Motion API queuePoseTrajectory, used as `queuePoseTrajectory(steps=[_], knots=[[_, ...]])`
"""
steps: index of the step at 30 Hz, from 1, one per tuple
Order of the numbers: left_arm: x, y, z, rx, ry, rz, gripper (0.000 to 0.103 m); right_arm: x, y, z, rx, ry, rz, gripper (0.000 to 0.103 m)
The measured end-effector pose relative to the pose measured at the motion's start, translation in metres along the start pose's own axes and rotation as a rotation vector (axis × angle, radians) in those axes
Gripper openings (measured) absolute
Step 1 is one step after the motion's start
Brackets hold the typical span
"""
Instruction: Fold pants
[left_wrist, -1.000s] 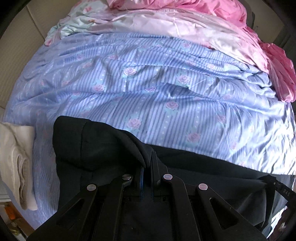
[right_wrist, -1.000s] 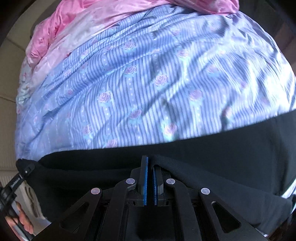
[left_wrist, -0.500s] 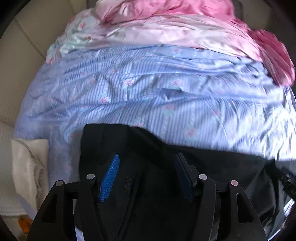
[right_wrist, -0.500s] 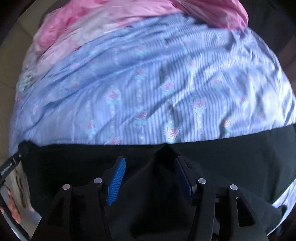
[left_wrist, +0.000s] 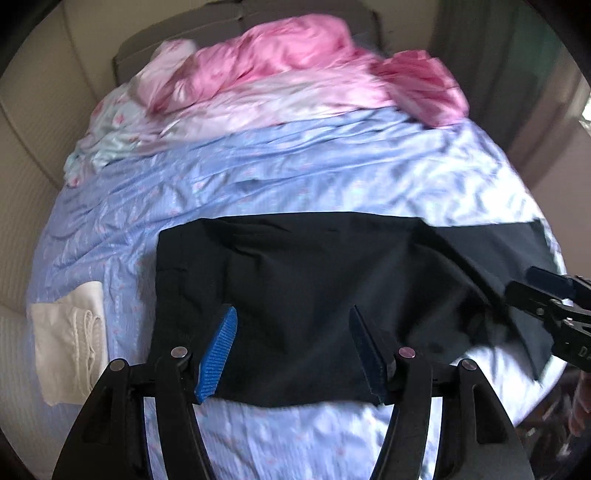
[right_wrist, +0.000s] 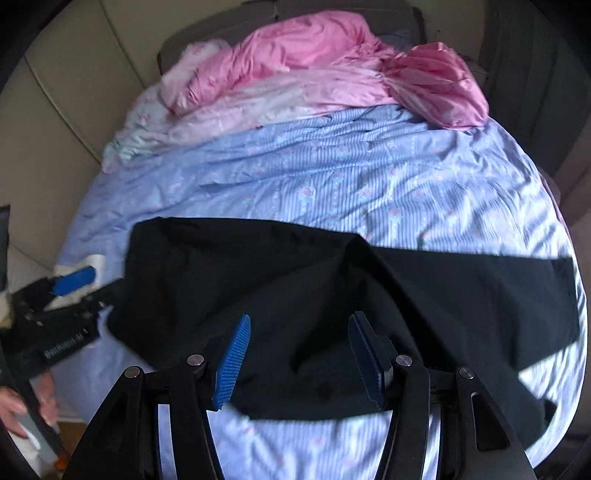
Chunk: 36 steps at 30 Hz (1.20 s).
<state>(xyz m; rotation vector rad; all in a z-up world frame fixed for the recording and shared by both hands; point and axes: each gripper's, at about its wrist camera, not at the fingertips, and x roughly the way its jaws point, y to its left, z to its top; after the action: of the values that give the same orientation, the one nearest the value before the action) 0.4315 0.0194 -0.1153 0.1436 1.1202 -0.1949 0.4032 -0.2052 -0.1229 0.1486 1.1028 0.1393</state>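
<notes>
Black pants (left_wrist: 295, 295) laid flat across bed (left_wrist: 332, 177), folded once. Left claw (left_wrist: 291, 347) & right claw (right_wrist: 299, 354) apart, empty, above fabric, prob. to let fold settle.

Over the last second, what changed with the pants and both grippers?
Both grippers let go: the left gripper and right gripper were pinched on the black pants, then opened and pulled up and back. The pants now lie released on the blue bedspread. The pink bedding and white cloth are unchanged.
</notes>
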Motion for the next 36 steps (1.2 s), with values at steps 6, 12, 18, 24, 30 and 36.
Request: queuePoseTrajectory(steps=[6,12,18,24,30,36], knots=[[-0.055,-0.029,-0.029,0.077,-0.05,-0.049,0.065,-0.068,-0.001,-0.049,0.055,-0.077,-0.026,0.057],[-0.089,-0.057,-0.054,0.158,-0.085,-0.084,0.07,-0.11,-0.009,-0.098,0.106,-0.104,-0.054,0.057],[-0.095,-0.094,-0.079,0.174,-0.045,-0.169,0.071,-0.133,-0.042,-0.145,0.162,-0.086,-0.098,0.057],[-0.08,-0.16,-0.101,0.264,-0.022,-0.194,0.071,-0.13,-0.099,-0.181,0.189,-0.02,-0.15,0.056],[-0.055,-0.241,-0.114,0.261,0.056,-0.187,0.071,-0.122,-0.181,-0.2,0.215,0.045,-0.135,0.057],[-0.018,-0.324,-0.121,0.178,0.162,-0.159,0.072,-0.095,-0.259,-0.215,0.146,0.153,-0.104,0.057]])
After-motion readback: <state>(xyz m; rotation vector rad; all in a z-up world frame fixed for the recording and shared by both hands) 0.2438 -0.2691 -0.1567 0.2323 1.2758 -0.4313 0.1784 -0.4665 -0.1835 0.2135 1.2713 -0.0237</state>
